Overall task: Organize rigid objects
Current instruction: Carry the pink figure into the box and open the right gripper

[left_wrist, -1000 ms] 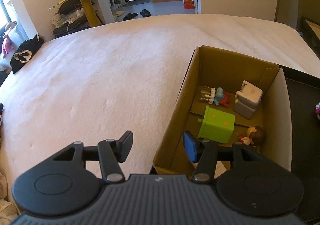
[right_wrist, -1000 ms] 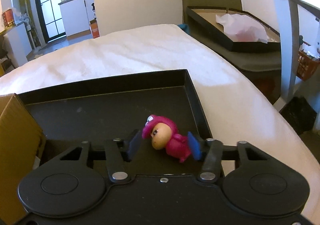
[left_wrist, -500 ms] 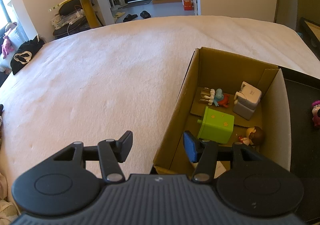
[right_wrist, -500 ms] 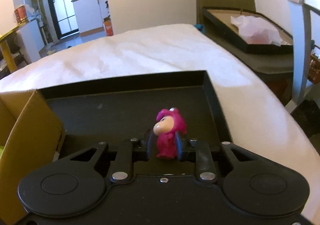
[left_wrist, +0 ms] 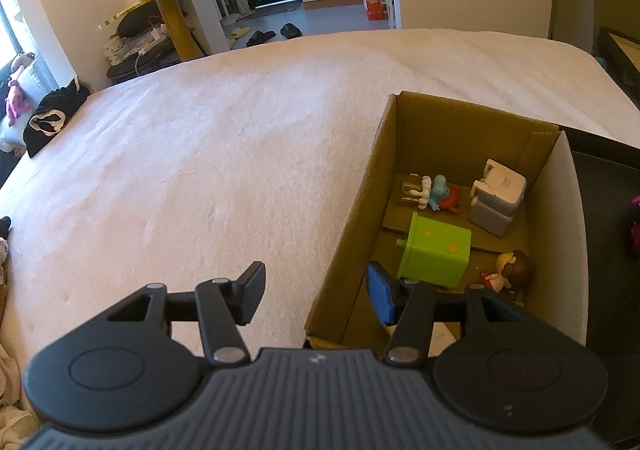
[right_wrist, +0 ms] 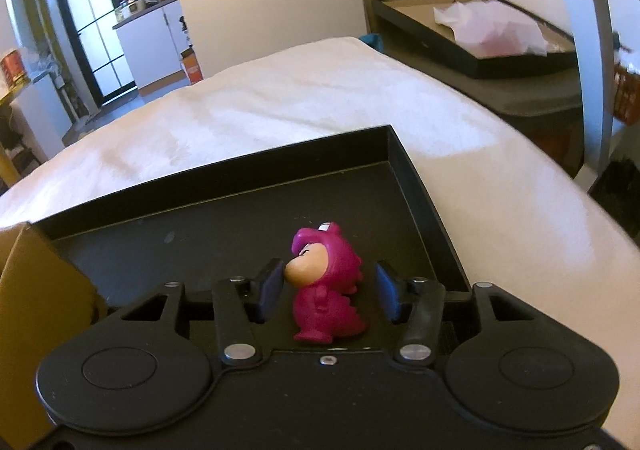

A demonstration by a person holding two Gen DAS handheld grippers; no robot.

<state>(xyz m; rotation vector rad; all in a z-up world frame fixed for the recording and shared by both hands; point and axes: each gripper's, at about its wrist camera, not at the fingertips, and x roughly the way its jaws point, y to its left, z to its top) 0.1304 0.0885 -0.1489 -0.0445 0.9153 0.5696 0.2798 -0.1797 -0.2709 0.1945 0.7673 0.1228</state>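
**Now upright — pink toy stands in the black tray**

The pink figure [right_wrist: 326, 290] stands in the black tray [right_wrist: 420, 190] between the right gripper [right_wrist: 326, 290], whose jaws have just been opening, one pad touching its face. A careless pull-back could topple it. The left gripper [left_wrist: 316, 296] hangs released — nothing held — beside the cardboard box [left_wrist: 556, 218].

Your bed [left_wrist: 224, 154] lay under a pale, fuzzy cover, mostly bare. Directly on it sat the open cardboard box [left_wrist: 352, 226] and, touching the box's far side, the shallow black tray [right_wrist: 412, 170]. A black garment with white markings [left_wrist: 50, 118] lay beside its edge.
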